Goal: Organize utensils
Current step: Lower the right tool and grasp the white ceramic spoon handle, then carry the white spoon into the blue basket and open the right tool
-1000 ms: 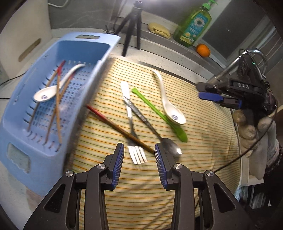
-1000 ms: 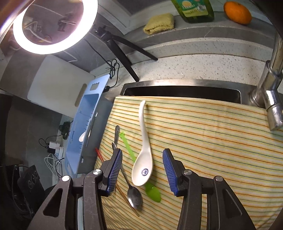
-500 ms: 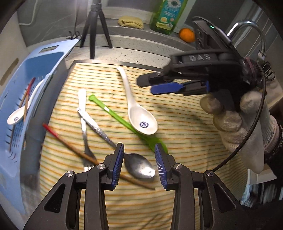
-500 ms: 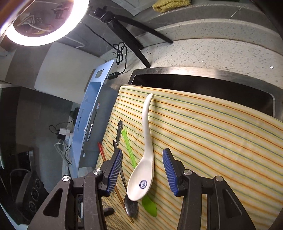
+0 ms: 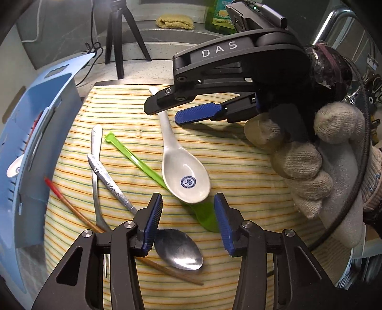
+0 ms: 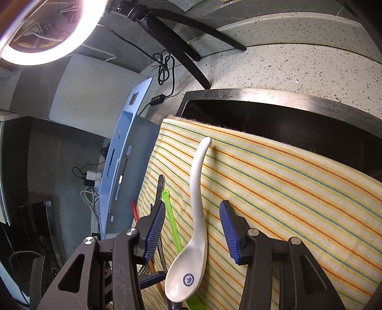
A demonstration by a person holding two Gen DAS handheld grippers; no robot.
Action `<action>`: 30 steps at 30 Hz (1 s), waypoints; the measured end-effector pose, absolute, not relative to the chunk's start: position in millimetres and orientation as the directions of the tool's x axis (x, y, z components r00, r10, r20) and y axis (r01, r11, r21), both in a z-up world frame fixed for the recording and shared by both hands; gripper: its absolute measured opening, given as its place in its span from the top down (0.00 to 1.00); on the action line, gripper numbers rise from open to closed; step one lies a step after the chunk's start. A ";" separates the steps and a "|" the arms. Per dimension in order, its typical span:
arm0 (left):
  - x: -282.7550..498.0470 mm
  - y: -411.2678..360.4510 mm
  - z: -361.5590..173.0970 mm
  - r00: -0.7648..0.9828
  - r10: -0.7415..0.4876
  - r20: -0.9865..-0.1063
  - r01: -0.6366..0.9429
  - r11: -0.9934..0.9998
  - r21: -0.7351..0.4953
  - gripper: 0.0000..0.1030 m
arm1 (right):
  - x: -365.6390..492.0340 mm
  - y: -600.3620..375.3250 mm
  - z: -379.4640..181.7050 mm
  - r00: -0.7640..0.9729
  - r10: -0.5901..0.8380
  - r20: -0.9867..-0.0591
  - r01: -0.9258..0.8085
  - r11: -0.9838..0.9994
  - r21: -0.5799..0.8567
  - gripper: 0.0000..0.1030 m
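A white ceramic spoon (image 5: 177, 164) lies on the striped cloth (image 5: 238, 167), its bowl over a green plastic utensil (image 5: 143, 167). A metal spoon (image 5: 177, 252), a fork (image 5: 95, 164) and a red-tipped chopstick (image 5: 71, 207) lie beside them. My left gripper (image 5: 188, 221) is open, just short of the white spoon's bowl and above the metal spoon. My right gripper (image 6: 192, 229) is open and straddles the white spoon's handle (image 6: 198, 190); it shows in the left wrist view (image 5: 181, 109) above the handle. The blue basket (image 5: 35, 133) at the left holds another white spoon and chopsticks.
A black tripod (image 5: 119, 35) stands behind the cloth. A yellow sponge (image 5: 174, 21) and a green soap bottle (image 5: 219, 16) sit on the back ledge. The sink (image 6: 286, 114) lies under the cloth's far edge. A faucet (image 5: 334, 21) is at the right.
Both grippers have closed in on the white spoon. The left swung right, away from the basket. The right came down so that its fingers straddle the spoon's handle.
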State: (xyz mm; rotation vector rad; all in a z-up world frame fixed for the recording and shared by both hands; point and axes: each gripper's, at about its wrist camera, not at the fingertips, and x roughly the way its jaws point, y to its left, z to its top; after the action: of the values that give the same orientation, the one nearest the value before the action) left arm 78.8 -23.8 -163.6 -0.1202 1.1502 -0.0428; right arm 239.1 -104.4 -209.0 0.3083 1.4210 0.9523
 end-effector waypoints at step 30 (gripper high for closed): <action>62.0 19.4 -140.5 0.479 -0.165 -0.862 -0.013 0.981 -0.195 0.67 | 226.2 -94.4 -184.5 -0.071 0.728 -0.681 -0.314 0.632 0.708 0.91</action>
State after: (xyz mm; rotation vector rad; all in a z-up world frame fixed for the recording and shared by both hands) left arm 62.0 19.4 -140.5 -0.1839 1.0686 -0.0933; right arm 226.2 -94.4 -184.5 0.3800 1.3941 0.8930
